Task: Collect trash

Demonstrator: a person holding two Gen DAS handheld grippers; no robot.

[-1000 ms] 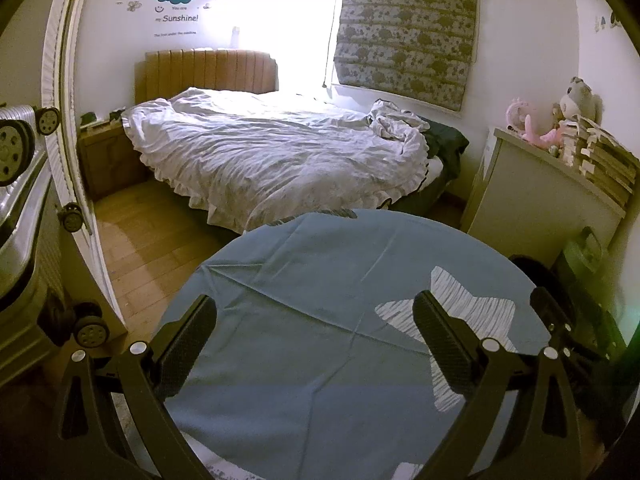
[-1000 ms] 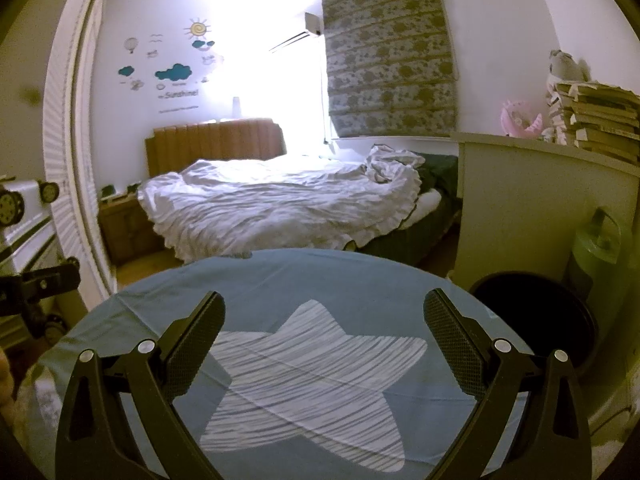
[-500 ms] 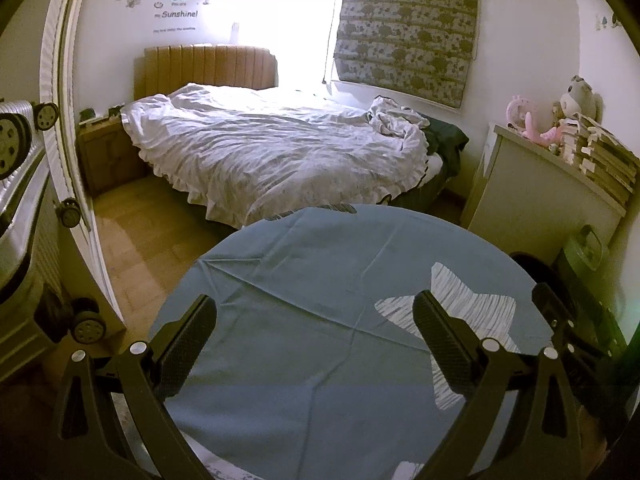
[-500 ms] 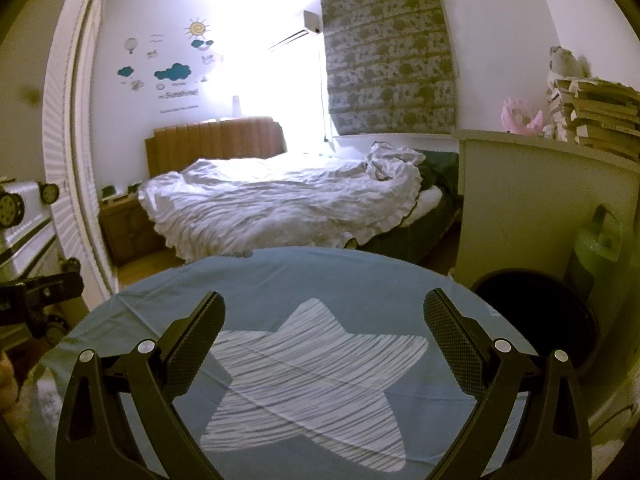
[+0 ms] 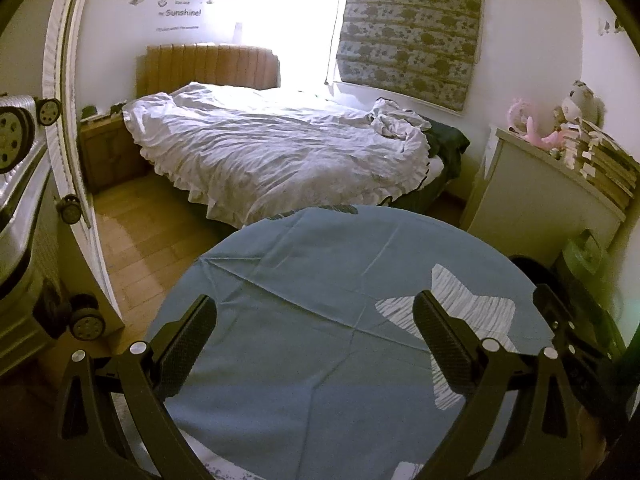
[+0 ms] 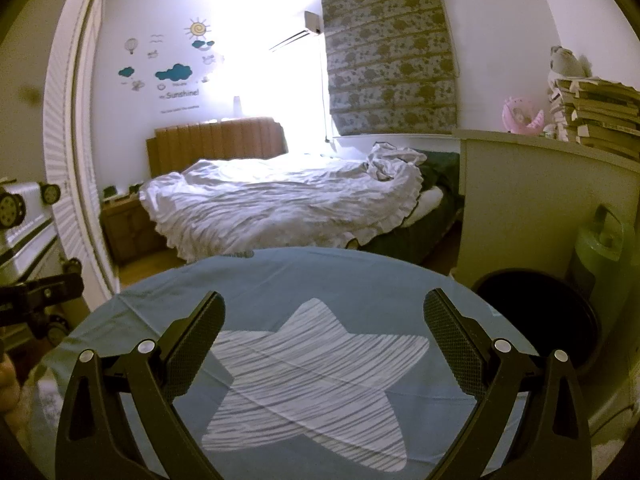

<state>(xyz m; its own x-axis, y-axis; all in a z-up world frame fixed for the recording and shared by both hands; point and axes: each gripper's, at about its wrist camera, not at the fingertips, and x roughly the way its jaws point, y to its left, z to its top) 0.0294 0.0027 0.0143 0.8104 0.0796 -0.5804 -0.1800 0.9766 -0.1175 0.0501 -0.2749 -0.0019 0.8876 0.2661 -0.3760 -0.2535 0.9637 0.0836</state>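
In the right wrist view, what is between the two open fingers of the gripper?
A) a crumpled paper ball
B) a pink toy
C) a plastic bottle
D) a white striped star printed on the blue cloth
D: the right gripper is open and empty, and only the white striped star on the blue cloth shows between its fingers.

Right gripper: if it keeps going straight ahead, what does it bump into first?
Probably the round table's blue cloth, near its white striped star. The open right gripper points slightly down over it; the white rumpled bed lies beyond. Depth is unclear.
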